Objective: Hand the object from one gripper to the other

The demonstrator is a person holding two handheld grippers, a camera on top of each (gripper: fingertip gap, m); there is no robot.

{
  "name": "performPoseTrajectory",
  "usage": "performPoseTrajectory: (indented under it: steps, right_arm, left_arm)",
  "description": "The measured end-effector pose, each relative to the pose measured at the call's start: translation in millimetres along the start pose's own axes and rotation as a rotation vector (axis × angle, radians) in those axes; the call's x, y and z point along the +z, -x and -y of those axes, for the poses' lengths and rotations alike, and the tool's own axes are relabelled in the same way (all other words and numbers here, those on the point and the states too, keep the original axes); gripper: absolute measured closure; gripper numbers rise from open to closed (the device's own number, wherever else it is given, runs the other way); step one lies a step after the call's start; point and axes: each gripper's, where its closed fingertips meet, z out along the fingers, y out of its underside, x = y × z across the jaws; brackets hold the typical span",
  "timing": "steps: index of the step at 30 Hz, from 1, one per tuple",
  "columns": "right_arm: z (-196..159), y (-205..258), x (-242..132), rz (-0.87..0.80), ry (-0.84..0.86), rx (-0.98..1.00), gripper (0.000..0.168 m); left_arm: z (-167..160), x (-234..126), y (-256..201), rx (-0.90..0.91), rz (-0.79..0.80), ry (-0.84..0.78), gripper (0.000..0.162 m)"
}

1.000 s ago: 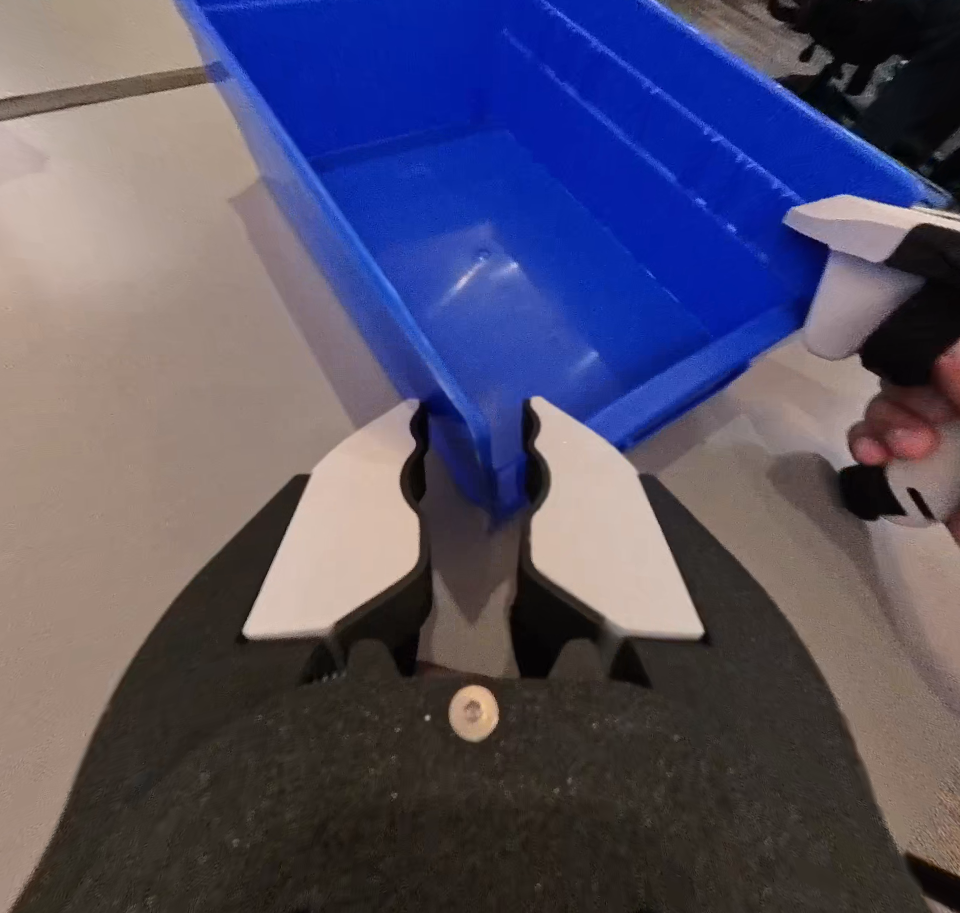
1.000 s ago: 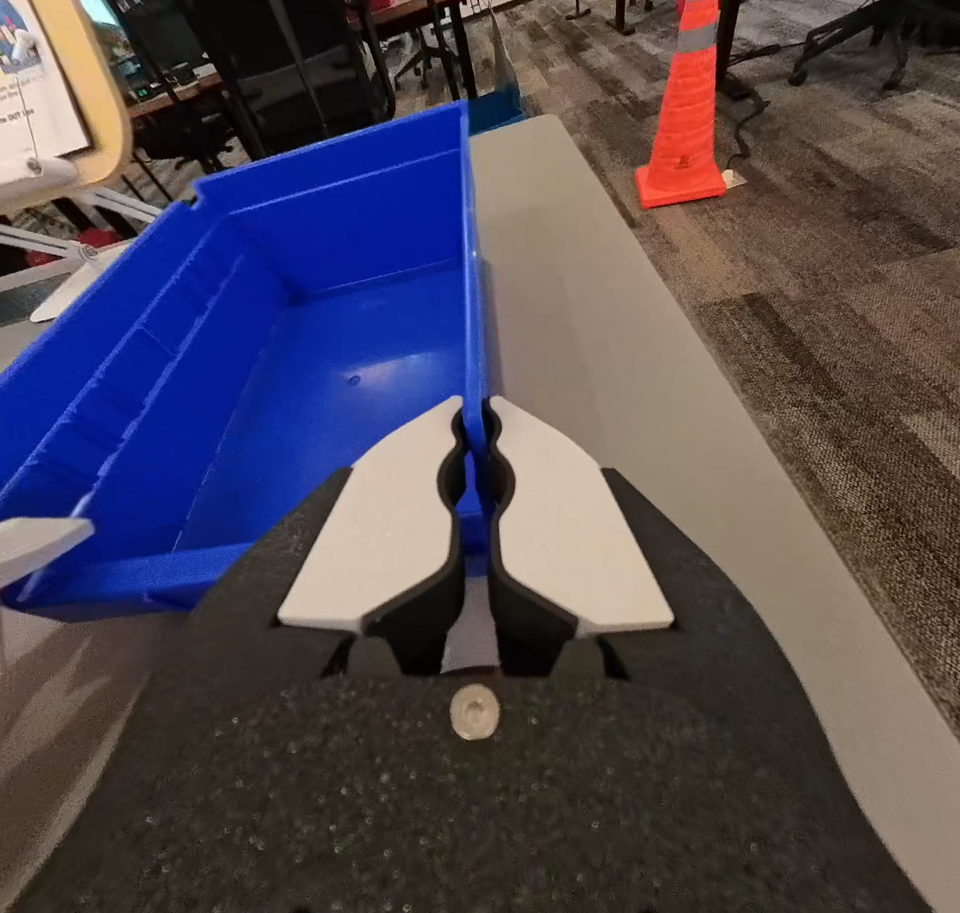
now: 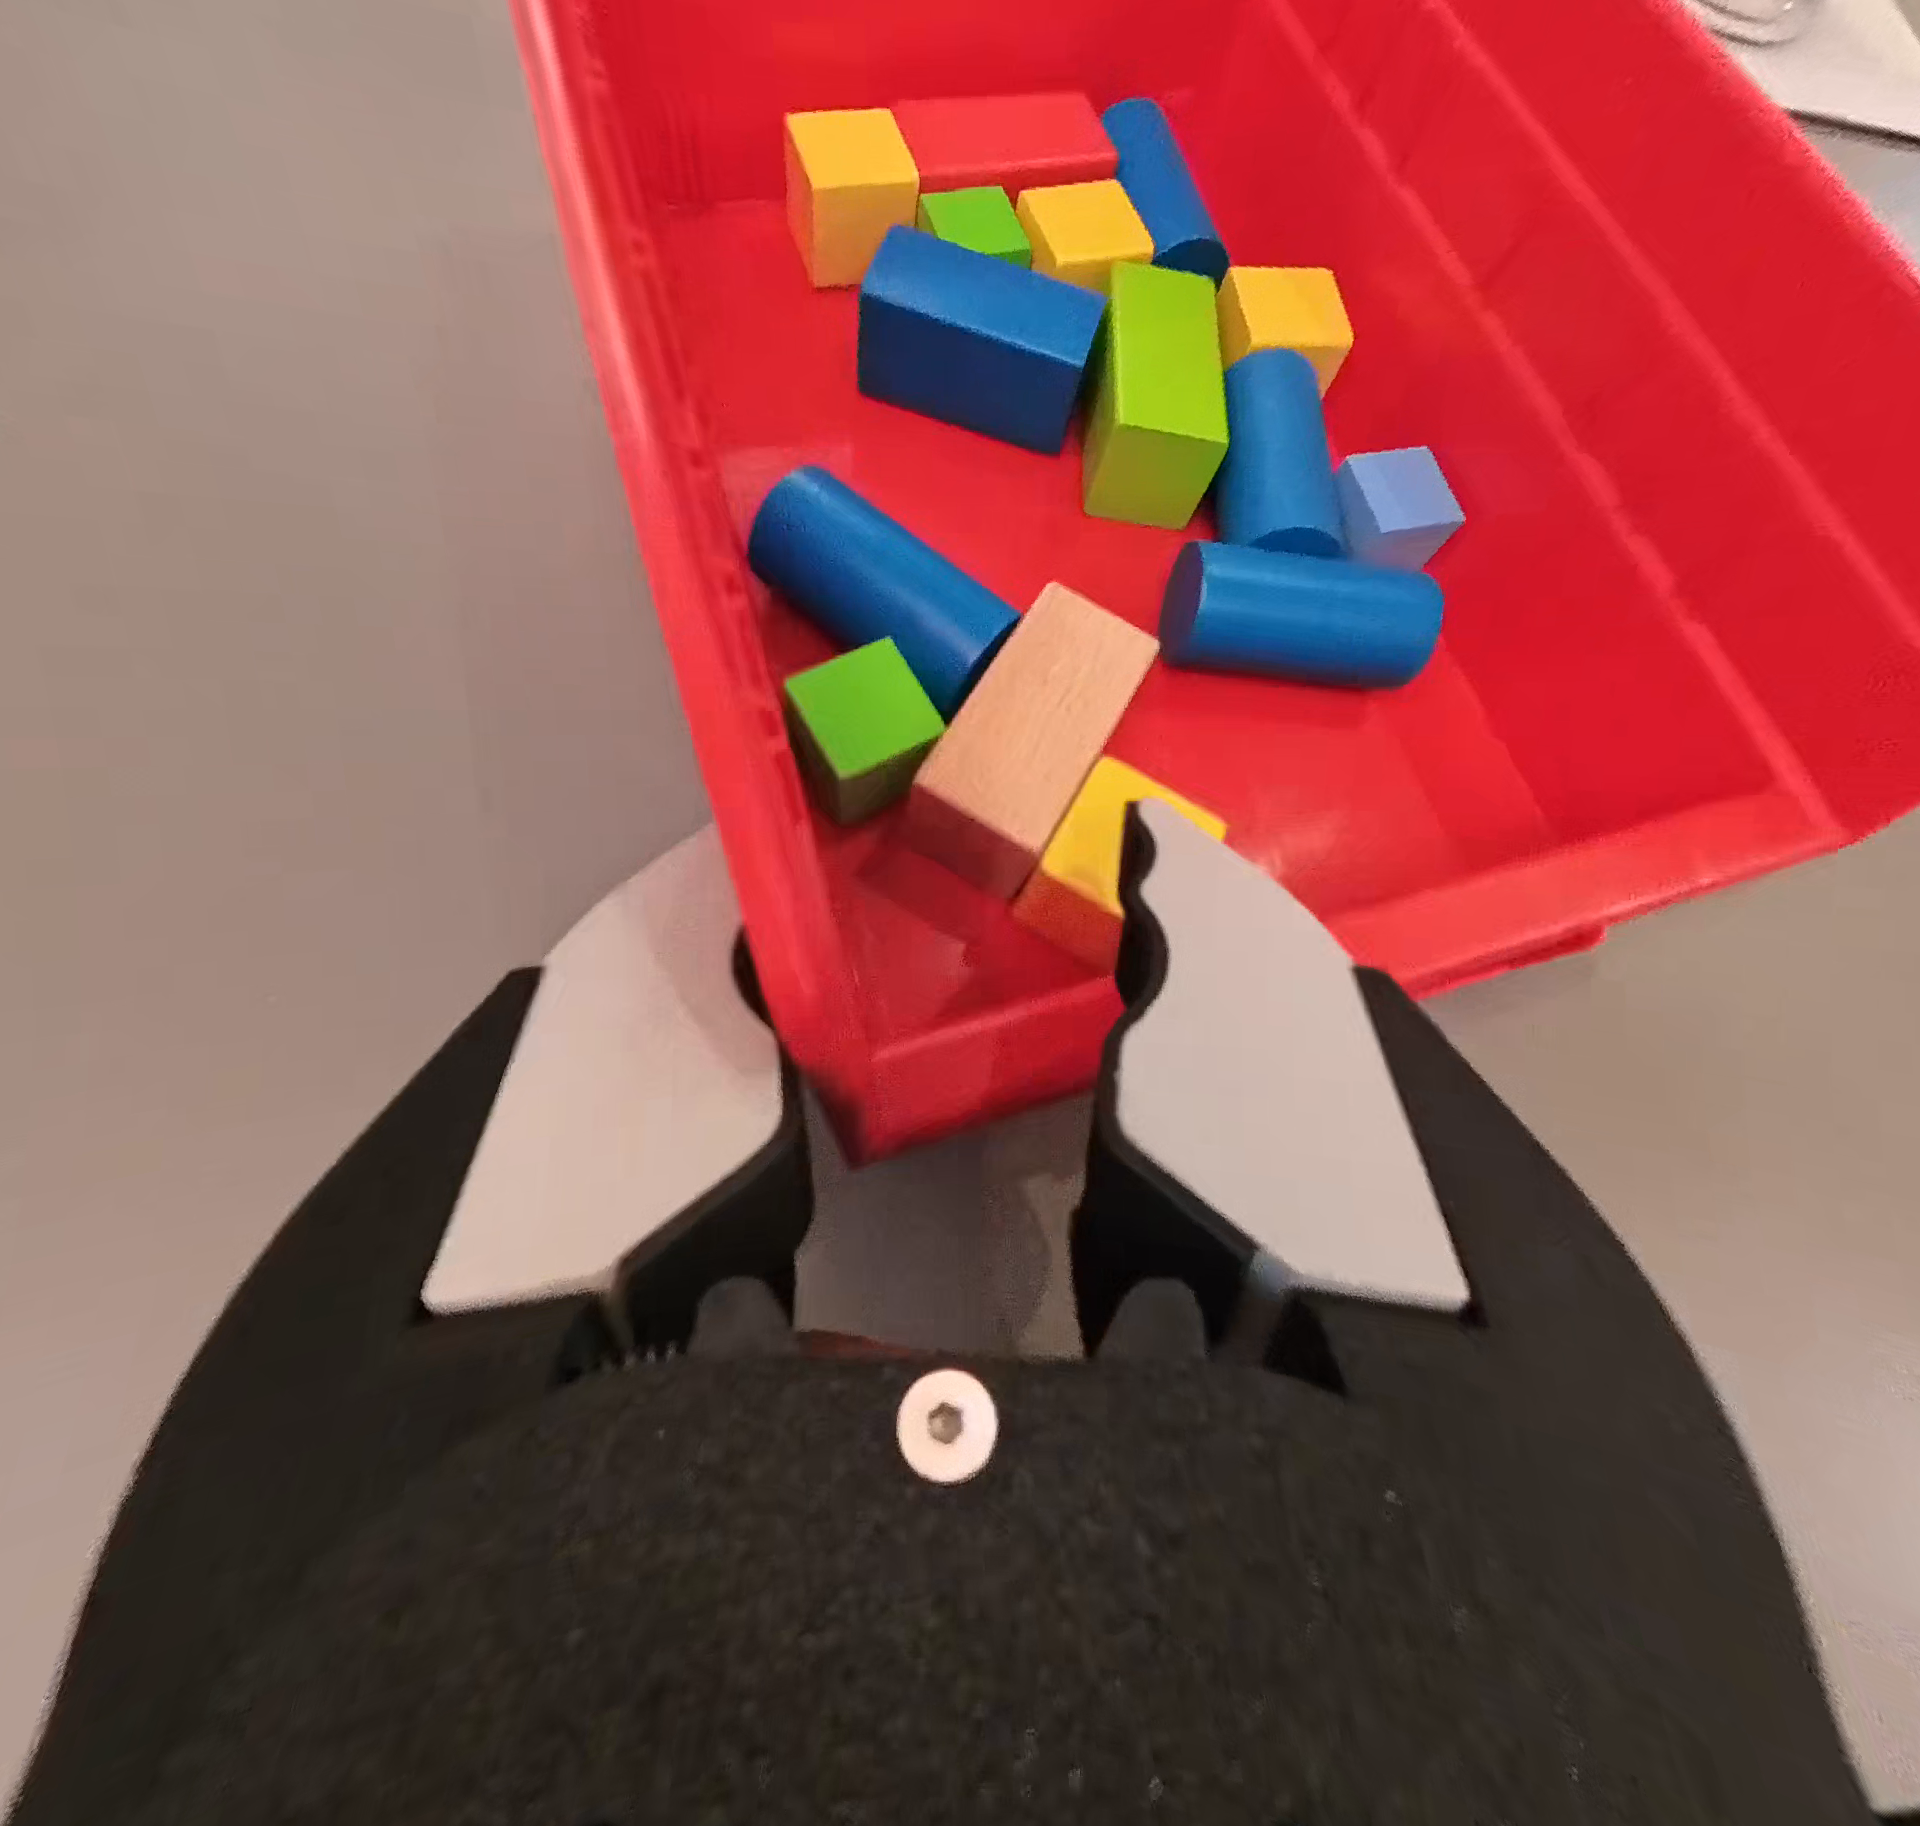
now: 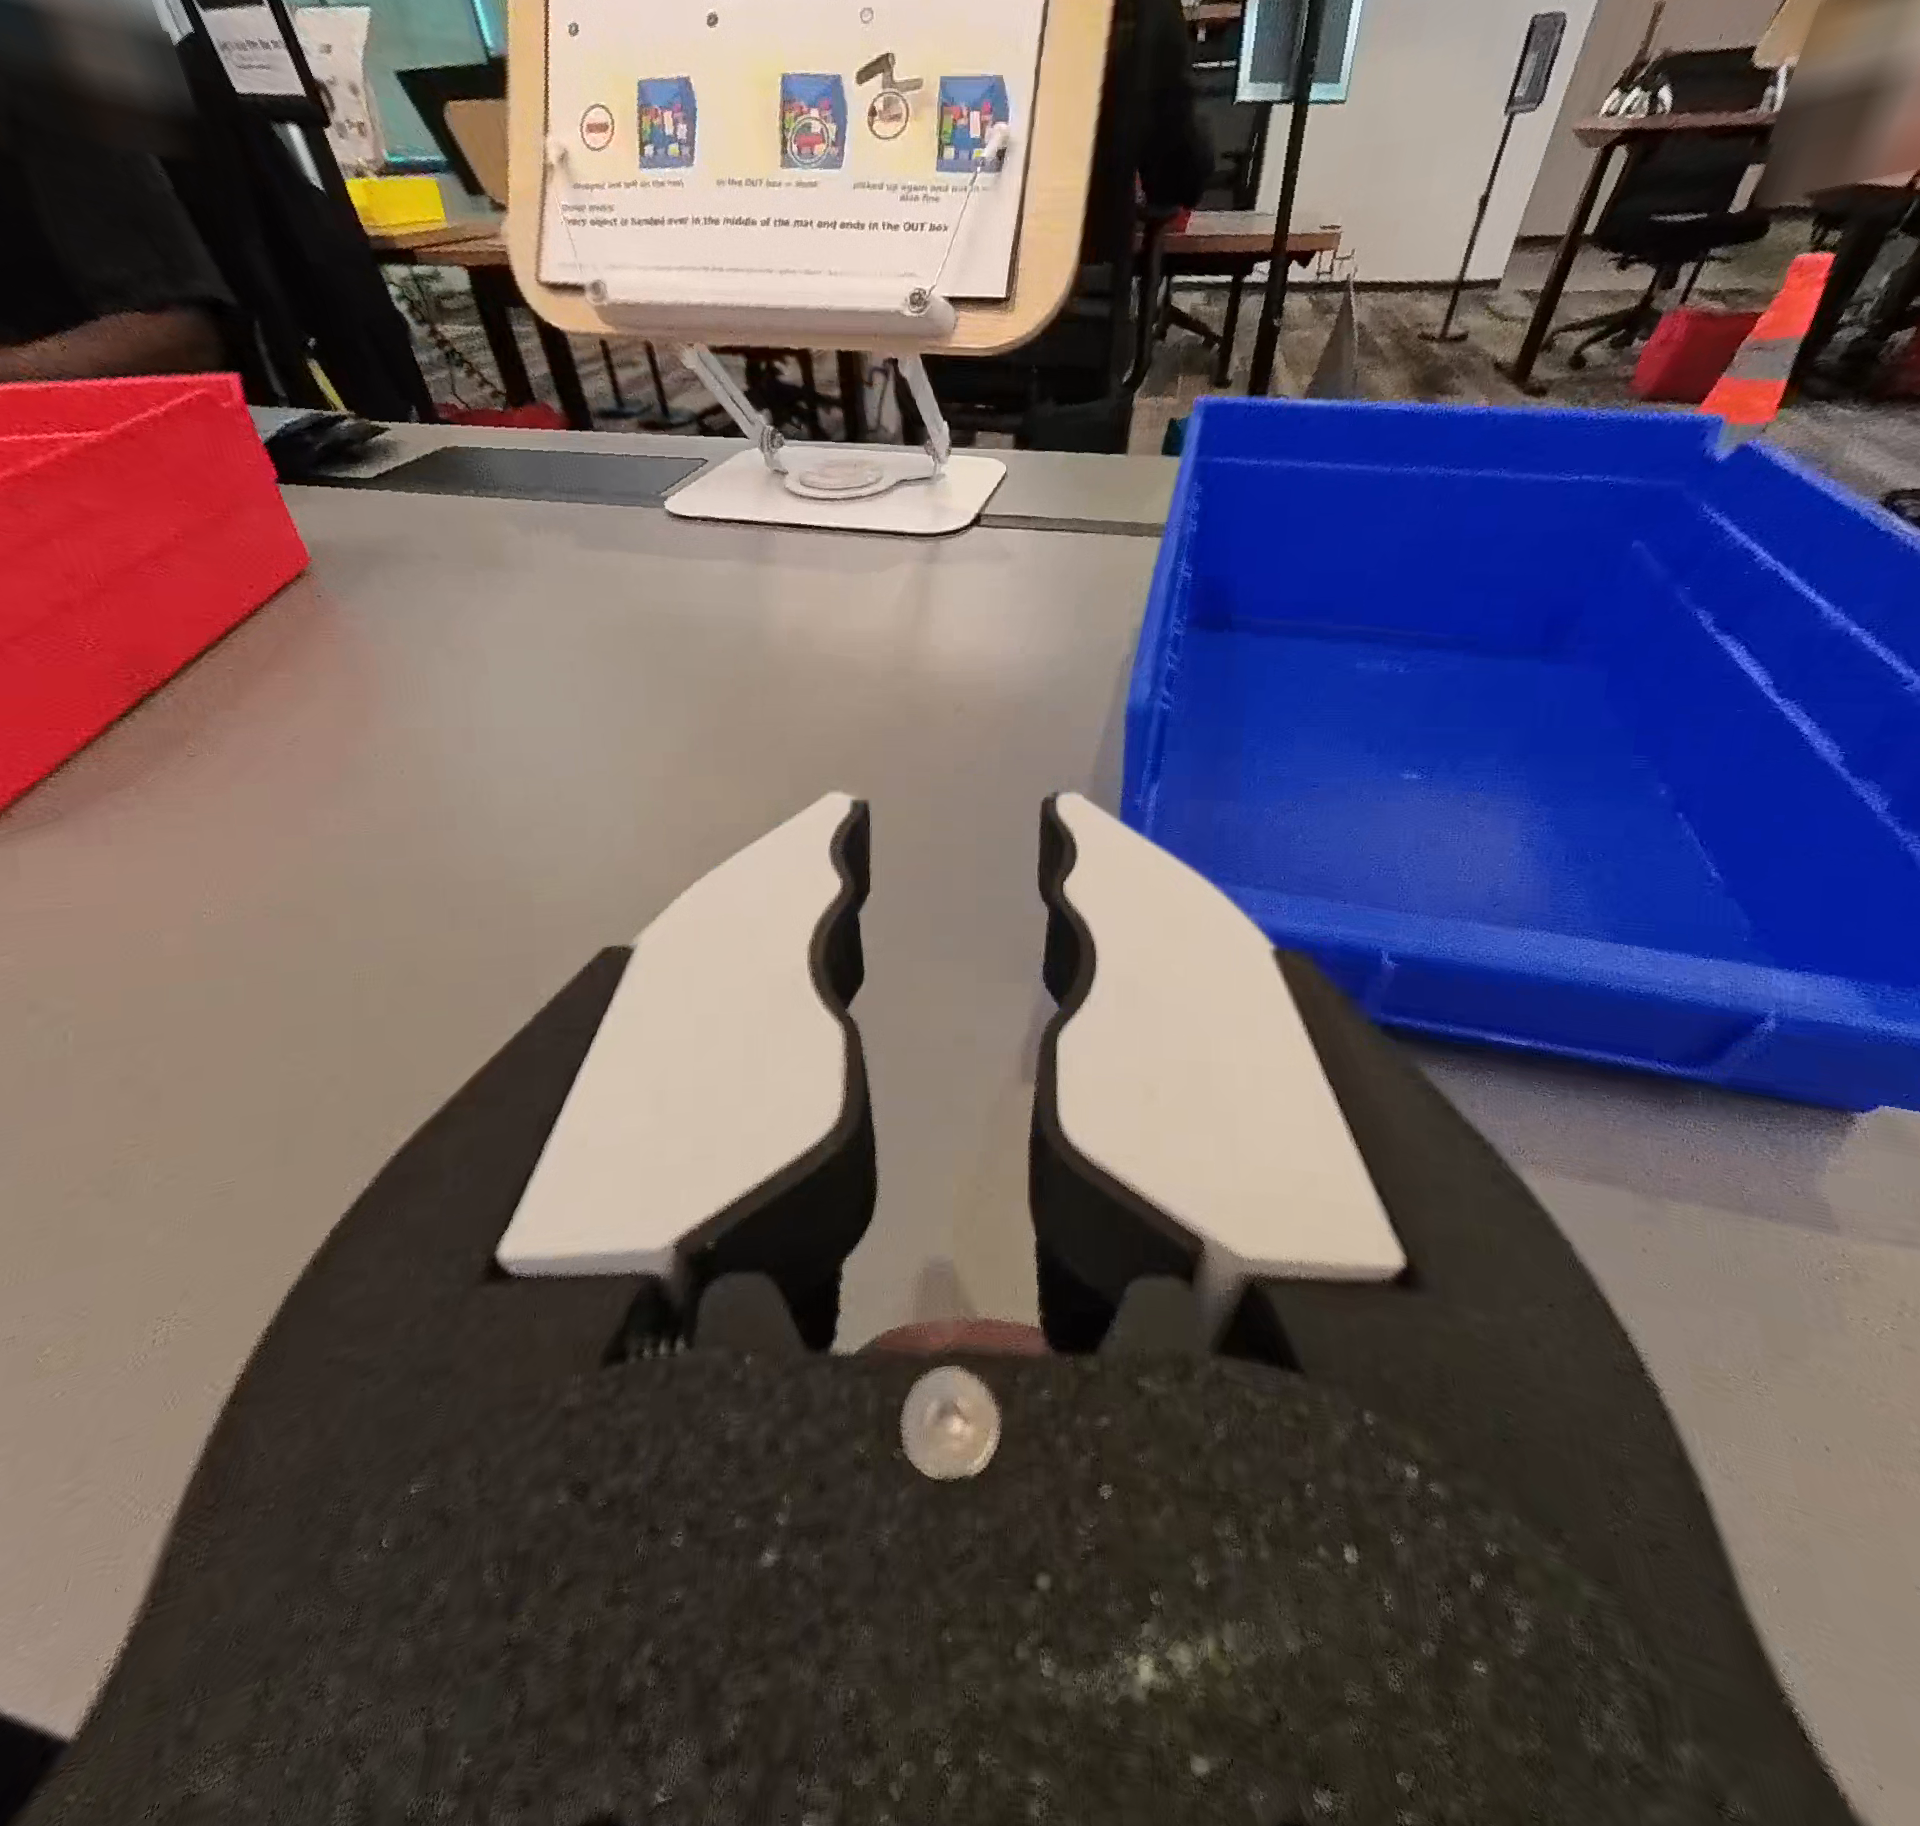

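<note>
The task's likely object, a yellow painted wooden cube [image 3: 1081, 867], lies in the near corner of the red plastic bin [image 3: 1558, 426], touching a plain beech-coloured wooden block [image 3: 1029, 737] and near a green cube [image 3: 857, 727]. It looks light, rigid and smooth-painted, so it may slip unless gripped squarely across two opposite flat faces. The left gripper [image 3: 935, 903] is spread wide and holds nothing: it straddles the red bin's near corner, its right finger inside beside the yellow cube, its left finger outside the bin's wall. The right gripper [image 4: 954, 815] hangs released and empty above the grey bench [image 4: 582, 696], between the red bin and an empty blue plastic bin [image 4: 1455, 987].
</note>
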Motion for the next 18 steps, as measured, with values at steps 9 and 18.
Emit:
performPoseTrajectory:
  steps: [9,18]
  right_arm:
    - [-8.4,-25.0,3.1,0.033,0.028,0.156,0.138]
    - [-10.0,-29.1,3.1,0.047,0.034,0.225,0.140]
  left_arm:
    - [38.6,37.7,21.0,-0.178,-0.031,0.047,0.146]
    - [51.0,50.5,33.6,-0.018,0.030,0.132,0.158]
